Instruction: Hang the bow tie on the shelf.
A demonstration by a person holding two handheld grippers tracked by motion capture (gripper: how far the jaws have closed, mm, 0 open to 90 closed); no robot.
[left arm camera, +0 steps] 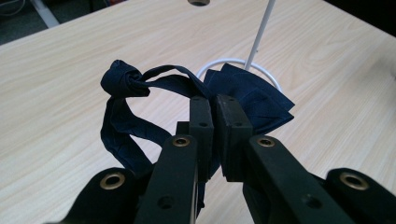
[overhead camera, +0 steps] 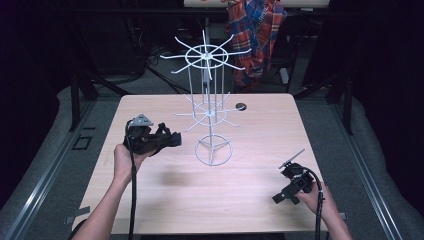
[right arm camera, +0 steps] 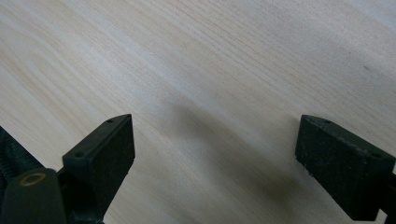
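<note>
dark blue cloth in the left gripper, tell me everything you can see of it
The dark blue cloth looks like thin woven fabric, creased and folded. One part spreads as a flat folded panel; a narrow strip runs from it to a twisted knot, then loops down. The left gripper is shut on it, holding it above the table, in front of the white wire rack's ring base. Nothing else visibly touches it.

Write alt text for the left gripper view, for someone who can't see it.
The left gripper, its black jaws closed, pinches a dark blue cloth whose knotted loop hangs to the left. Behind it, on a light wooden table, stands the round base of a white wire rack, its thin pole rising out of frame.
</note>
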